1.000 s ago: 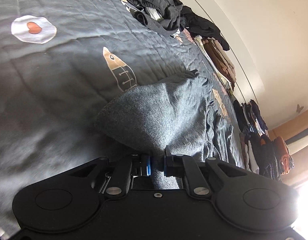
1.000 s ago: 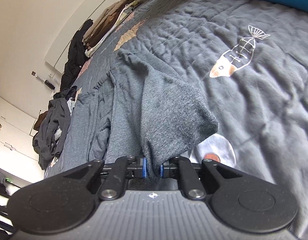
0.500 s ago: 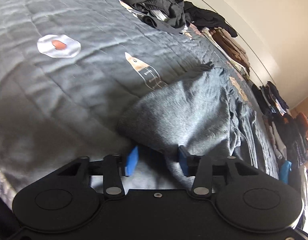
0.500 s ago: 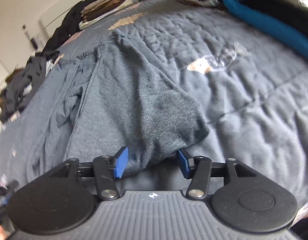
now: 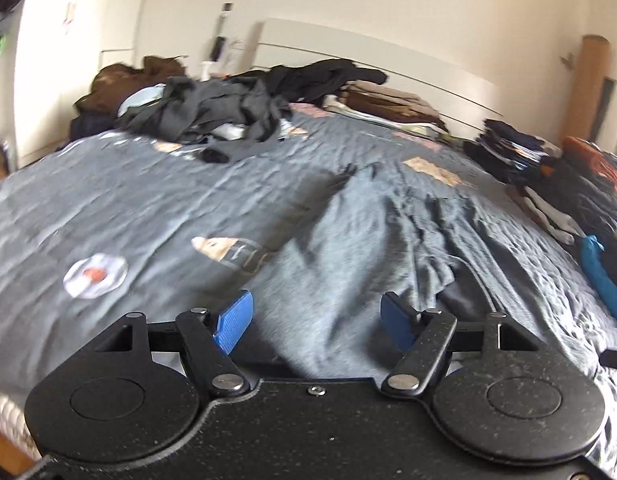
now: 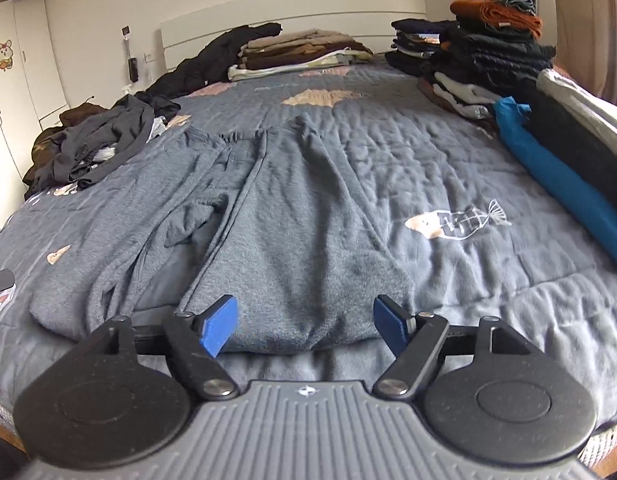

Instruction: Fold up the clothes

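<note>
A grey knit garment (image 6: 292, 240) is spread lengthwise on a bed covered by a grey quilt (image 6: 488, 168) printed with fish and fried-egg motifs. The garment's near hem lies at the near edge of the bed, and its body runs away toward the white headboard (image 6: 308, 12). One side panel is seen folded over the middle, giving a thick rounded corner at the near right, while a sleeve lies creased to the left of it.

The right gripper (image 6: 304, 322) is held just above the near hem; its jaws are opening, and the blue pads (image 6: 218, 326) are parted on either side of the fabric without pressing on it. The left gripper (image 5: 316, 322) is likewise being opened over the same garment (image 5: 348, 264), with cloth seen between the pads (image 5: 234, 322) but not pinched (this view is blurred, so any light contact cannot be ruled out).

A loose heap of dark clothes (image 6: 96, 144) is piled at the far left of the bed. Folded brown and beige items (image 6: 300, 54) are stacked against the headboard, and a taller stack of dark folded clothes (image 6: 480, 52), topped by something orange, stands at the far right. A teal garment (image 6: 556, 184) is laid along the right edge.
</note>
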Action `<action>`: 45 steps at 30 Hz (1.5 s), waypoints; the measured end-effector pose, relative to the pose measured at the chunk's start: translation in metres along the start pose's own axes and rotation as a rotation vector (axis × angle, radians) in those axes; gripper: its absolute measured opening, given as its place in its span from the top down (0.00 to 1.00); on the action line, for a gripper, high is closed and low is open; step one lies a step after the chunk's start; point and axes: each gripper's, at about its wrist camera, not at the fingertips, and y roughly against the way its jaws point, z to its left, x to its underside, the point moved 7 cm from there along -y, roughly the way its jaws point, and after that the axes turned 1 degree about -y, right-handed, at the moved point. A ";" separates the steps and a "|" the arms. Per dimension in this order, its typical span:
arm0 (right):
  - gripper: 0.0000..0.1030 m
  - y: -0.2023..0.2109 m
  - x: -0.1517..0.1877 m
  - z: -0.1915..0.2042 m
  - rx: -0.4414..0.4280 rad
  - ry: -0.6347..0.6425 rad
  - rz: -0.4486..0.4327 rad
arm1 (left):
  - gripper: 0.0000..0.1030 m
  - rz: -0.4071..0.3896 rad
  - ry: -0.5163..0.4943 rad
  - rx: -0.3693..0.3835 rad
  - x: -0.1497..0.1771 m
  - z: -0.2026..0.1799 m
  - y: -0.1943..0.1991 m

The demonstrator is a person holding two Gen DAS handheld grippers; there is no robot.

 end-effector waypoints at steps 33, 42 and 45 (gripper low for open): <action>0.13 -0.115 -0.006 -0.067 0.084 0.051 0.131 | 0.29 0.060 -0.108 0.148 -0.012 -0.060 -0.089; 0.16 -0.087 -0.073 -0.039 -0.207 0.018 -0.056 | 0.32 0.041 -0.051 0.325 -0.017 -0.086 -0.081; 0.17 -0.094 -0.068 -0.038 -0.252 -0.016 -0.011 | 0.42 0.077 -0.043 0.504 -0.007 -0.114 -0.073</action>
